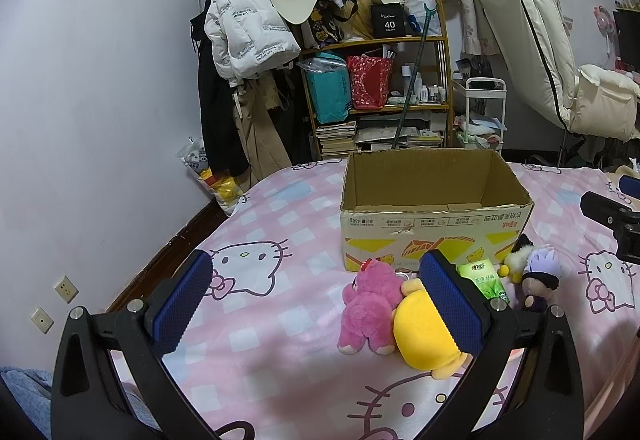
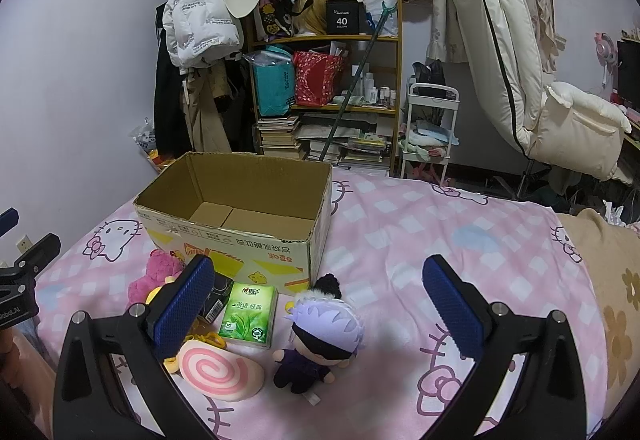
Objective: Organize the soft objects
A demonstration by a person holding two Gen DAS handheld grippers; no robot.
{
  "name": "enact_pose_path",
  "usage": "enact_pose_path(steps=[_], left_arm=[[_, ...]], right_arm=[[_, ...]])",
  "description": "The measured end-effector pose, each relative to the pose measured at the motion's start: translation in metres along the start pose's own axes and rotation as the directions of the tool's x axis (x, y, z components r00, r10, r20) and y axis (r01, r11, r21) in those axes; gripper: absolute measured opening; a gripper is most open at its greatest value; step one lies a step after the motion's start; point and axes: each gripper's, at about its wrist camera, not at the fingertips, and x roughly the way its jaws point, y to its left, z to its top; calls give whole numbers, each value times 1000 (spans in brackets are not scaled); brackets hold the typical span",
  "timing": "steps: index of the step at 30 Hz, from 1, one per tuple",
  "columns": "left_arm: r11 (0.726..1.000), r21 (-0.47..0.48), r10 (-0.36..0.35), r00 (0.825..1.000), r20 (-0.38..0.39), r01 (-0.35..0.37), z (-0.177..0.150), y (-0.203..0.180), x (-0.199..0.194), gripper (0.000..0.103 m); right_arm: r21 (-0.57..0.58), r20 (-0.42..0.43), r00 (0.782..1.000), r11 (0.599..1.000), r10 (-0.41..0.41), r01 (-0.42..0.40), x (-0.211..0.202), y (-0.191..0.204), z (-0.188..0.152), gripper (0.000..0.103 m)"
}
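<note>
An open, empty cardboard box (image 1: 436, 207) stands on the bed; it also shows in the right wrist view (image 2: 236, 224). In front of it lie a pink plush bear (image 1: 370, 308), a yellow plush (image 1: 424, 336), a green tissue pack (image 2: 249, 310), a purple-haired doll (image 2: 320, 336) and a pink swirl plush (image 2: 220, 370). My left gripper (image 1: 320, 304) is open and empty, hovering left of the pink bear. My right gripper (image 2: 320, 308) is open and empty, hovering above the doll.
The bed has a pink Hello Kitty sheet (image 1: 256, 272). Beyond it stand a cluttered wooden shelf (image 1: 380, 79), hanging coats (image 1: 240, 19), a white cart (image 2: 428, 127) and a cream recliner (image 2: 540, 79). A beige blanket (image 2: 612, 280) lies at right.
</note>
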Motion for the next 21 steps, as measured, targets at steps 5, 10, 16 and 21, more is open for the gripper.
enact_pose_path(steps=[5, 10, 16, 21], left_arm=[[1000, 1, 2, 1000, 0, -2, 0, 0, 0, 102], [1000, 0, 2, 1000, 2, -2, 0, -1, -1, 102], [1000, 3, 1, 1000, 5, -1, 1, -1, -2, 102], [1000, 5, 2, 1000, 6, -2, 2, -3, -2, 102]], right_arm=[[-2, 0, 1000, 1000, -1, 1, 0, 0, 1, 103], [-2, 3, 1000, 1000, -1, 1, 1, 1, 0, 103], [-3, 4, 1000, 1000, 0, 0, 0, 1, 0, 103], [-2, 2, 1000, 1000, -1, 1, 0, 1, 1, 103]])
